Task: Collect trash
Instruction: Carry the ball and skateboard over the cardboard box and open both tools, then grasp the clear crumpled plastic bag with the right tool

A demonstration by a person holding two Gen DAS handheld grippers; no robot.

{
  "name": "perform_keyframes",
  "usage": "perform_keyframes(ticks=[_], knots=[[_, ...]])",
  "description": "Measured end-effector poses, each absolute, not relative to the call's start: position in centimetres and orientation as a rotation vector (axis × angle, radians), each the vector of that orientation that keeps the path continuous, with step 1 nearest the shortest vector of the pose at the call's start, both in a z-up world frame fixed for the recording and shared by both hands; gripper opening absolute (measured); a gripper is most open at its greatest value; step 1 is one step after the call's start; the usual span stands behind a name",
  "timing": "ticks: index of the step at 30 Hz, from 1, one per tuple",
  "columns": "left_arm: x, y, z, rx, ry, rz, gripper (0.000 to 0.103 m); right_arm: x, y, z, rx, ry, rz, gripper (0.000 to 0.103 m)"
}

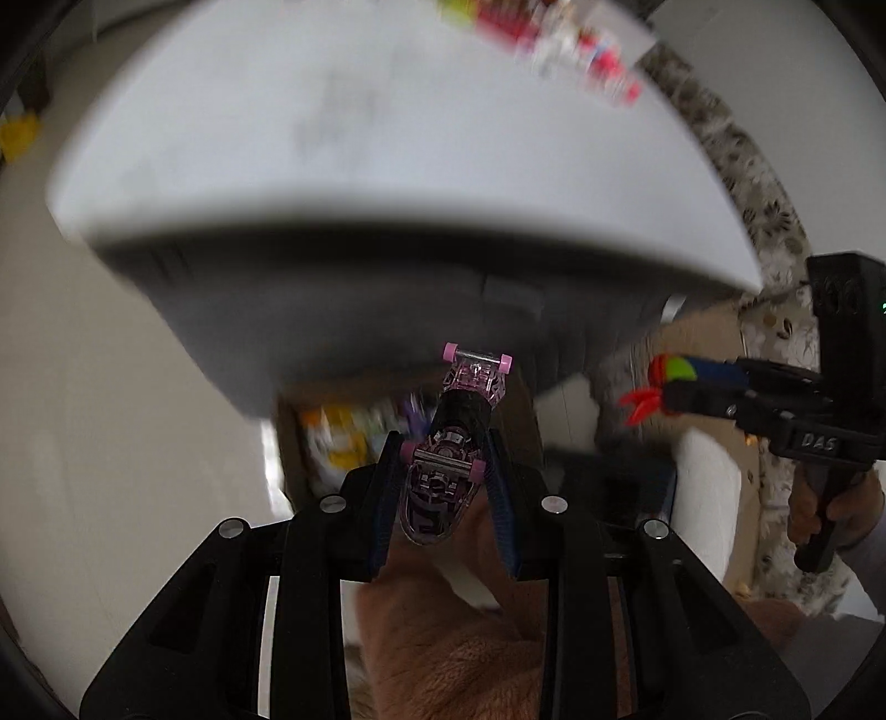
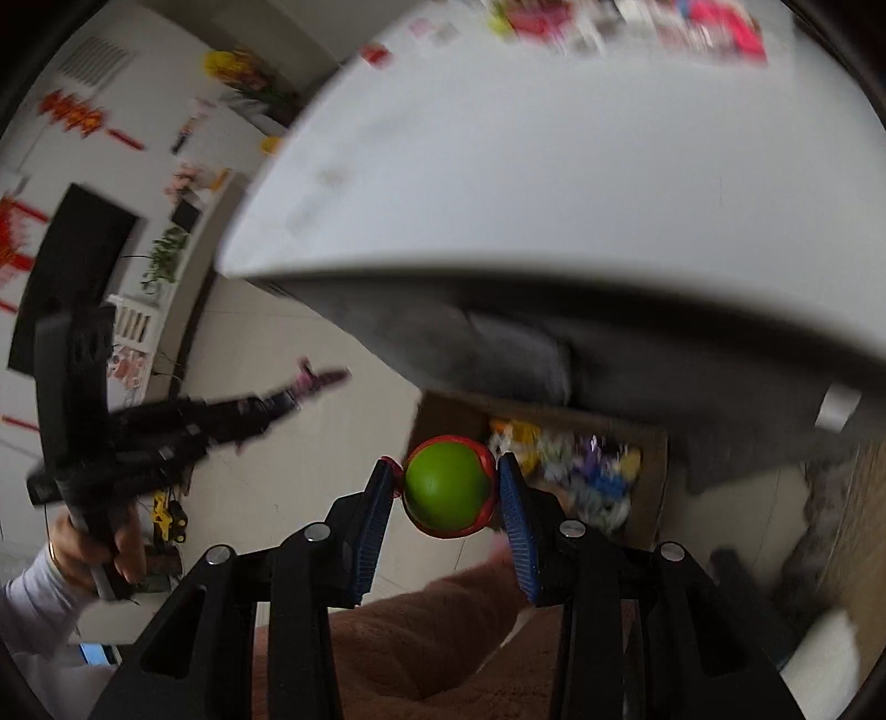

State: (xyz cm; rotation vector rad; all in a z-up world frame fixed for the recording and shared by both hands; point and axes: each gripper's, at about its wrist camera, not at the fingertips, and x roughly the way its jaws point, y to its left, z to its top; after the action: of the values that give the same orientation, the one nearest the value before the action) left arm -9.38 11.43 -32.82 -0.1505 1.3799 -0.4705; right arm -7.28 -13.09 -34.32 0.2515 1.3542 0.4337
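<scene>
A small clear-pink toy skateboard [image 1: 451, 443] is being clamped between the pads of the left gripper [image 1: 443, 471], its wheels turned toward the camera and its nose sticking out past the fingertips. A round green toy with a red rim [image 2: 447, 487] is being pinched by the blue pads of the right gripper [image 2: 447, 490]. Both grippers are being held out in front of the white table [image 2: 554, 166], just below its near edge. A cardboard box [image 2: 653, 476] is being seen under that table, with blurred colourful items lying inside it. More colourful clutter [image 1: 554, 50] is being shown, blurred, at the far edge of the tabletop. A brown fuzzy surface [image 2: 421, 637] is being shown below both grippers, on the near side of the table.
</scene>
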Motion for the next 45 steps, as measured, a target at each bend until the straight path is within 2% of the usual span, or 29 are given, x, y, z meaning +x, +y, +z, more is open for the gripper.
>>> perform_keyframes(ticks=[3, 4, 5, 6, 7, 9, 12, 15, 18, 21, 23, 26, 28, 34, 37, 39, 41, 42, 44, 45], knots=[[-9.2, 10.4, -39.8, -0.160, 1.463, -0.443, 0.029, -7.4, -13.1, -39.6, 0.250, 1.413, 0.362, 0.039], [-8.8, 10.2, -41.7, -0.165, 1.478, -0.416, 0.031, -7.4, -13.3, -41.3, 0.249, 1.425, 0.329, 0.043], [-8.4, 10.1, -43.7, -0.168, 1.501, -0.383, 0.044, -7.2, -13.4, -42.9, 0.241, 1.443, 0.296, 0.066], [-7.7, 9.9, -46.4, -0.144, 1.549, -0.320, 0.054, -7.1, -13.7, -44.6, 0.229, 1.456, 0.244, 0.077], [-7.5, 9.9, -48.0, -0.132, 1.576, -0.285, 0.066, -7.1, -14.0, -45.6, 0.224, 1.455, 0.214, 0.076], [-6.8, 9.7, -51.0, -0.084, 1.625, -0.233, 0.067, -6.8, -14.5, -47.9, 0.234, 1.486, 0.169, 0.076], [-6.4, 9.4, -52.7, -0.028, 1.661, -0.216, 0.067, -6.8, -15.2, -49.7, 0.247, 1.511, 0.114, 0.077], [-6.4, 9.5, -51.6, -0.013, 1.647, -0.213, 0.072, -7.0, -15.6, -49.2, 0.261, 1.512, 0.109, 0.079], [-6.6, 9.8, -48.6, -0.073, 1.610, -0.231, 0.073, -6.9, -16.0, -46.6, 0.274, 1.478, 0.131, 0.079], [-7.2, 9.4, -44.3, -0.118, 1.546, -0.262, 0.074, -6.2, -16.6, -40.4, 0.320, 1.384, 0.207, 0.079], [-7.5, 9.0, -41.3, -0.129, 1.501, -0.286, 0.081, -5.3, -16.9, -35.9, 0.324, 1.302, 0.249, 0.085], [-8.3, 7.9, -36.5, -0.132, 1.414, -0.343, 0.082, -3.1, -18.0, -29.6, 0.307, 1.166, 0.281, 0.095], [-8.8, 7.0, -33.8, -0.114, 1.361, -0.364, 0.082, -0.5, -19.5, -26.1, 0.301, 1.067, 0.252, 0.097], [-8.4, 5.3, -27.7, -0.135, 1.224, -0.362, 0.082, 10.5, -24.0, -25.3, 0.344, 0.990, 0.079, 0.097], [-8.1, 4.8, -25.8, -0.136, 1.170, -0.330, 0.082, 16.7, -25.2, -27.2, 0.323, 1.006, -0.048, 0.090], [-7.7, 4.4, -25.4, -0.141, 1.163, -0.302, 0.082, 19.2, -25.7, -28.7, 0.318, 1.035, -0.104, 0.081], [-7.4, 4.2, -25.2, -0.166, 1.159, -0.275, 0.082, 21.1, -26.3, -30.1, 0.300, 1.070, -0.145, 0.064], [-7.1, 3.8, -25.1, -0.179, 1.158, -0.264, 0.082, 21.9, -26.3, -30.8, 0.281, 1.086, -0.146, 0.060], [-6.4, 3.4, -25.0, -0.184, 1.156, -0.252, 0.082, 22.3, -26.2, -31.2, 0.247, 1.081, -0.133, 0.042], [-6.0, 3.0, -25.0, -0.179, 1.150, -0.247, 0.082, 22.2, -26.0, -31.1, 0.225, 1.075, -0.108, 0.042]])
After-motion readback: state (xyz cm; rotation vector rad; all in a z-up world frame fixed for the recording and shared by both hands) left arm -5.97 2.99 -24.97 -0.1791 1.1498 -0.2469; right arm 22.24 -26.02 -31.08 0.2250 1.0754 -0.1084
